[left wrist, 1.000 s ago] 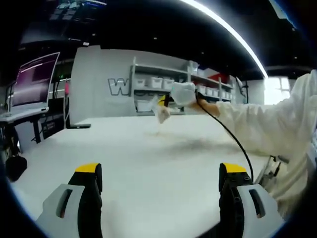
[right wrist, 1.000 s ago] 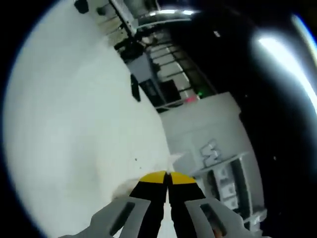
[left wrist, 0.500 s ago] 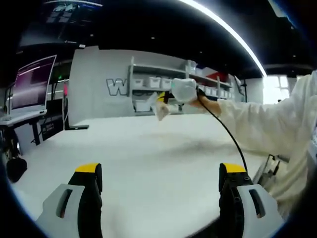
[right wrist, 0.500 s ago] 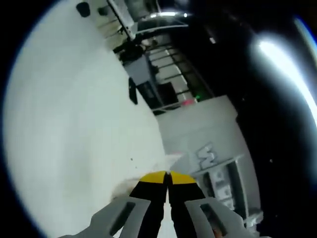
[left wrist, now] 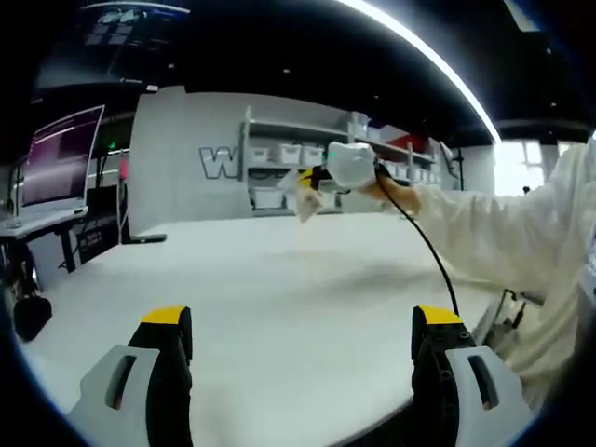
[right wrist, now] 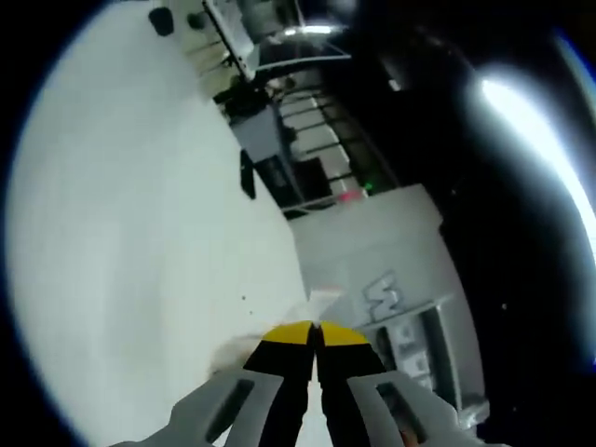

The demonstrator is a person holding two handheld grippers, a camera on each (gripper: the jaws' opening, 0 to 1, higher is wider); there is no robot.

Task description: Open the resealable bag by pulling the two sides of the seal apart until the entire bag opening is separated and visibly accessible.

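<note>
In the left gripper view my left gripper (left wrist: 303,321) stands open low over the white table (left wrist: 270,289), its yellow-tipped jaws wide apart with nothing between them. Far ahead, a gloved hand (left wrist: 352,166) holds my right gripper (left wrist: 312,177) in the air above the table. A small translucent resealable bag (left wrist: 305,201) hangs from its tips. In the right gripper view the right gripper (right wrist: 314,333) is shut, and a pale edge of the bag (right wrist: 321,300) shows just past the tips. I cannot tell how the bag's seal stands.
A person's white sleeve (left wrist: 503,233) reaches in from the right, with a black cable (left wrist: 433,261) hanging from the right gripper. Behind the table stand shelves with bins (left wrist: 298,158), a monitor (left wrist: 60,154) at the left and a wall with a large letter (right wrist: 382,296).
The right gripper has risen a little with the bag and shifted slightly to the right in the left gripper view. The left gripper stays open and still.
</note>
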